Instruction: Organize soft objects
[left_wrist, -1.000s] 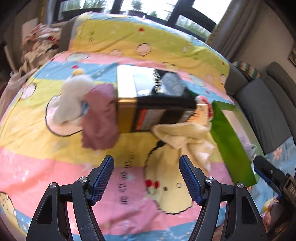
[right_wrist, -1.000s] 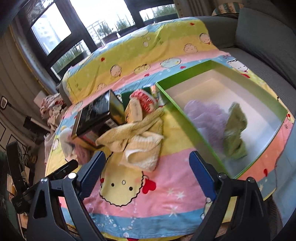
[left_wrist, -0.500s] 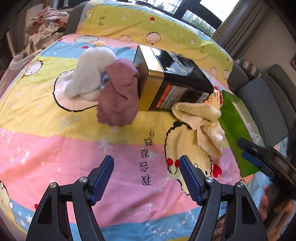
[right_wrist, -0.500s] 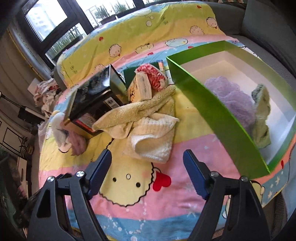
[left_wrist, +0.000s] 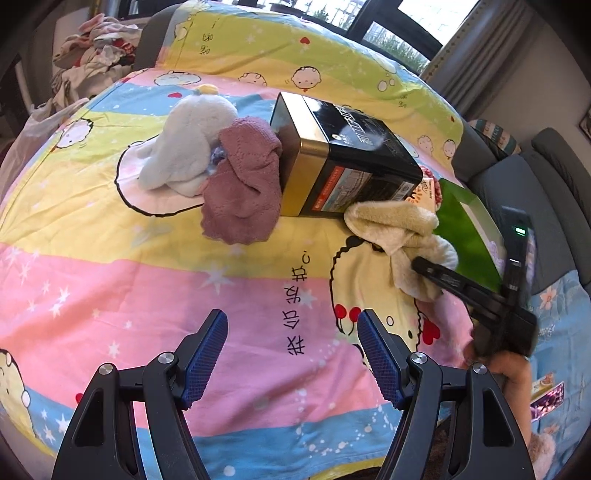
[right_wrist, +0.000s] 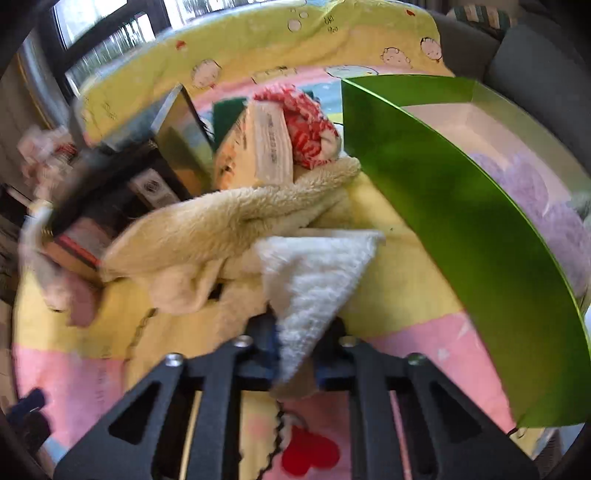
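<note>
Right tool (right_wrist: 295, 354) clamped on a corner of the fluffy cream towel (right_wrist: 229, 229), lying on the cartoon-print bedspread (left_wrist: 110, 280) just beside the green-walled cardboard box (right_wrist: 461, 236). Left tool (left_wrist: 291, 354) spread wide, hovering over the bedspread. Further back: mauve knitted cloth (left_wrist: 243, 184) and white plush toy (left_wrist: 188, 147), touching the black-and-gold rectangular tin (left_wrist: 347, 158).

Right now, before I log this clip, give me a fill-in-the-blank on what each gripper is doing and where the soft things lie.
1. The right gripper is shut on the ____ towel.
2. The left gripper is open and holds ____.
3. The purple fluffy item lies inside the ____ box.
4. The mauve cloth leans against the black and gold ____, beside the white plush.

Missing words: cream; nothing; green; tin
</note>
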